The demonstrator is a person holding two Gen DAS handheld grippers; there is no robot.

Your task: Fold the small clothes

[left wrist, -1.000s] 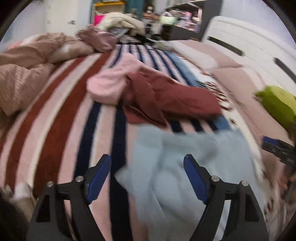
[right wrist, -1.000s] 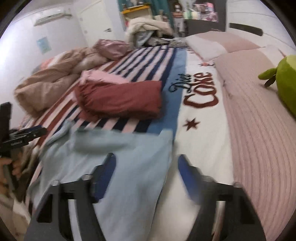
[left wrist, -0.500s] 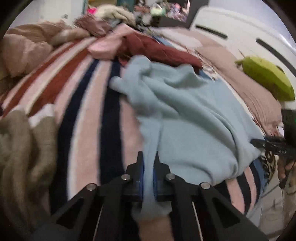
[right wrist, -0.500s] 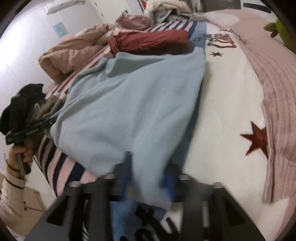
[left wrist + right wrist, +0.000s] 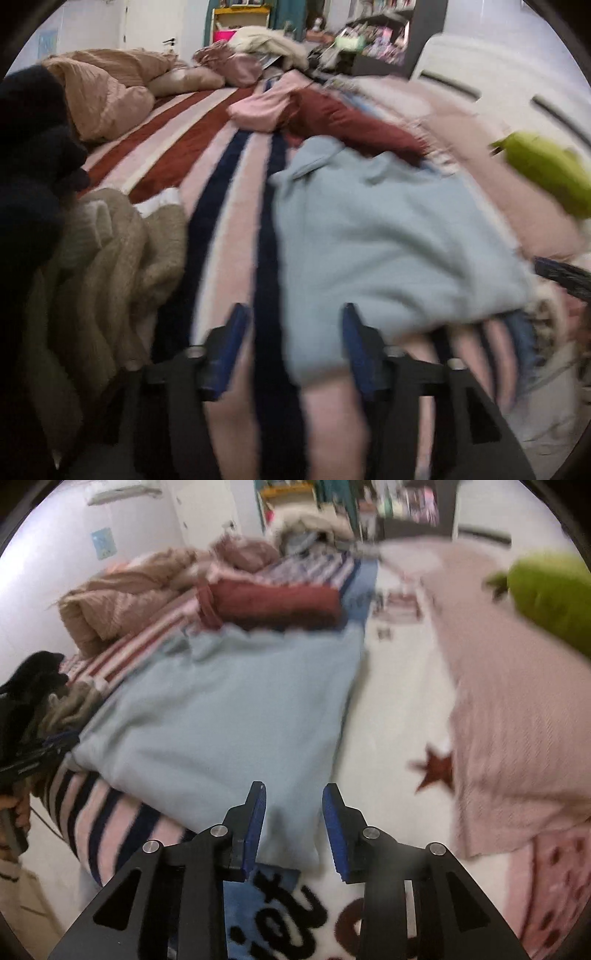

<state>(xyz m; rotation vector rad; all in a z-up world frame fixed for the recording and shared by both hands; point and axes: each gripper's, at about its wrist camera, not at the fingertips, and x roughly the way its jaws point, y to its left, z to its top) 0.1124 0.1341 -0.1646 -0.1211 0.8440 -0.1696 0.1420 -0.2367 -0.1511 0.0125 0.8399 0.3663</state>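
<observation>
Both tools have let go. Left gripper (image 5: 291,347): jaws have just been opening and stand well apart, the near hem of the light blue garment (image 5: 388,236) hanging loose between them, no pad pressing on it. Right gripper (image 5: 293,829): jaws have just been opening too, a narrower gap, the garment's other near corner (image 5: 221,716) lying slack in it, pads clear of the cloth. The garment lies at the near edge of the bed, on the striped blanket (image 5: 229,184), its lower edge drooping over the side. Judgement: it is drawn to the bed edge and partly spread, with the far end bunched in the left view; no fold is made yet, so this piece is at the laying-out step. Beyond it, a dark red garment (image 5: 273,600) lies folded, with a pink one (image 5: 258,107) just beside it; these look done, though I cannot confirm. View differences: the left wrist view alone shows the tan knit pile (image 5: 110,258) at the left and the pink piece clearly; the right wrist view alone shows the white printed part of the blanket with the red star (image 5: 436,771), the garment's flat right edge, and the person's hand (image 5: 16,808) on the other tool. The green plush toy (image 5: 550,598) appears in both.
</observation>
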